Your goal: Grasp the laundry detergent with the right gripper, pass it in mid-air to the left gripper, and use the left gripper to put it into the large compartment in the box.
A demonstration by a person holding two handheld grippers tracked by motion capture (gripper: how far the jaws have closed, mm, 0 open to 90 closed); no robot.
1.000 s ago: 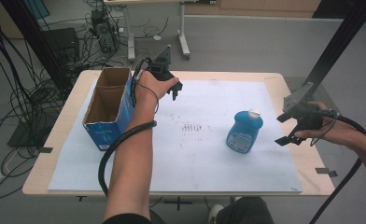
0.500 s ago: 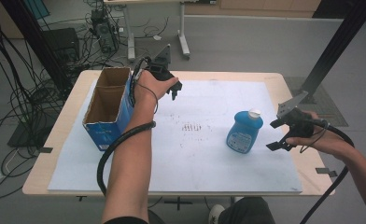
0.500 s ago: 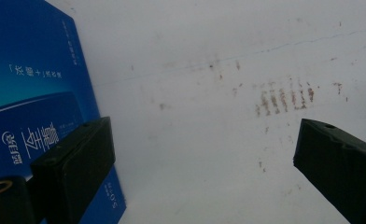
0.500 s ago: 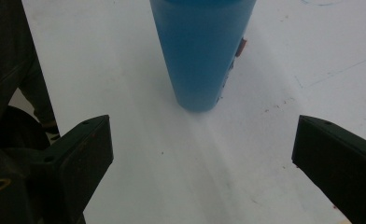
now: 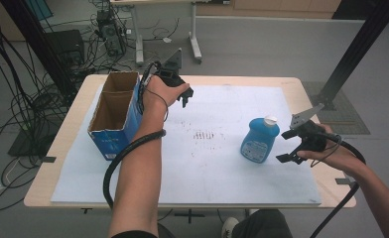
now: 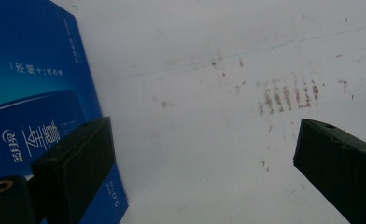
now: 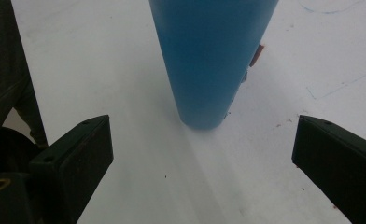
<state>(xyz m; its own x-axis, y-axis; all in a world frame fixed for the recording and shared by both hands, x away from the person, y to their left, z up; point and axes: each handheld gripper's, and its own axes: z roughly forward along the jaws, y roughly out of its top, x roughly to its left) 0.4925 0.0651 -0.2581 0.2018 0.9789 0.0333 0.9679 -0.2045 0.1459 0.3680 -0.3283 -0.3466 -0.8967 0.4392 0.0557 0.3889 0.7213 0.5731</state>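
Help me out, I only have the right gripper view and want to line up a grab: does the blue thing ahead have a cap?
Observer: Yes, the bottle has a white cap.
Operator: What is the other hand near?
Observer: The left gripper hangs beside a blue box.
Operator: Is that box closed?
Observer: No, its top is open, with two compartments.

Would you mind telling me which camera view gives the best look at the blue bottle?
The high view: it shows the whole blue bottle upright on the white sheet, with its white cap and label. The right gripper view shows just its lower body, close up ahead of the open jaws. The left gripper view faces the blue box and the sheet instead.
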